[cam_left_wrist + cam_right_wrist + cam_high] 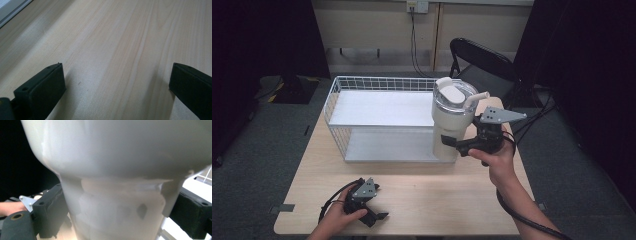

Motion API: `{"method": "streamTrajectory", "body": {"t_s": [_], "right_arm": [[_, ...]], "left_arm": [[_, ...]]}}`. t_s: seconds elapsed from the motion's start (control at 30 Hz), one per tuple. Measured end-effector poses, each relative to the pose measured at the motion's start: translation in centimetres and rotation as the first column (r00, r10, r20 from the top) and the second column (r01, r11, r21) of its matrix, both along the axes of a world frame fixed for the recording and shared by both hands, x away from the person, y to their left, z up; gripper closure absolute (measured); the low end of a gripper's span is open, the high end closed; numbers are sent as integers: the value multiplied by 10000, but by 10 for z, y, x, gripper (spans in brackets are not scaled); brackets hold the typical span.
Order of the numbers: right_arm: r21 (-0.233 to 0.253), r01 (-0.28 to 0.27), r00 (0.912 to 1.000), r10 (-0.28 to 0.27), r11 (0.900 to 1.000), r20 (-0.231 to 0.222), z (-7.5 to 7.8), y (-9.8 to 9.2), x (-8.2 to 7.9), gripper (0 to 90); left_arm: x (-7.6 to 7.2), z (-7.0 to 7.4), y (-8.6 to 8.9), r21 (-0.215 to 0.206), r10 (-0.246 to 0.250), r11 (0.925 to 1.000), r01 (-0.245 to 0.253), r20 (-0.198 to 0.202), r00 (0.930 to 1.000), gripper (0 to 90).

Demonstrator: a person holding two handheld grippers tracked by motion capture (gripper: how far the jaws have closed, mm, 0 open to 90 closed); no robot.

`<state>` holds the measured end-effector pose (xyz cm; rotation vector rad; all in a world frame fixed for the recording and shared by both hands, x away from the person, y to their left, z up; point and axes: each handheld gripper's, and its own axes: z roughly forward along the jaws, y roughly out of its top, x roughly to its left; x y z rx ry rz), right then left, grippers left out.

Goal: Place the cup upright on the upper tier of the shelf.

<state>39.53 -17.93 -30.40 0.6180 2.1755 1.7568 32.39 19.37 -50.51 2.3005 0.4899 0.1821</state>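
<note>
As the tumbler (453,122) is heavy, it is grasped low.
The right gripper (457,143) is clamped on its narrow base beside the wire basket (343,82); the left gripper (379,217) is rested released on the table (437,200).

— Can you read any wording, brand or number from where you stand?

— None: the white tumbler (454,125) you grip is blank (lid included), and the wire basket (343,131) and wooden table (422,195) bear no legible mark.
</note>
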Motion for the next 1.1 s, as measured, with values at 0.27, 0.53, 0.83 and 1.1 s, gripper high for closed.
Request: {"method": "streamTrajectory", "body": {"t_s": [0.27, 0.53, 0.83, 1.1], "right_arm": [[-80, 40, 9999, -39, 10000, 134, 15, 6, 4, 103], [-51, 117, 9998, -116, 9999, 171, 27, 15, 9, 103], [-79, 213, 9996, -211, 9997, 194, 40, 21, 14, 103], [-103, 333, 9993, -331, 9994, 184, 51, 25, 21, 103]], "left_arm": [[0, 0, 0, 0, -1, 10000, 1, 0, 10000, 0], [0, 0, 0, 16, -19, 10000, 19, 53, 10000, 0], [0, 0, 0, 35, -38, 10000, 38, 29, 10000, 0], [0, 0, 0, 40, -39, 10000, 39, 30, 10000, 0]]}}
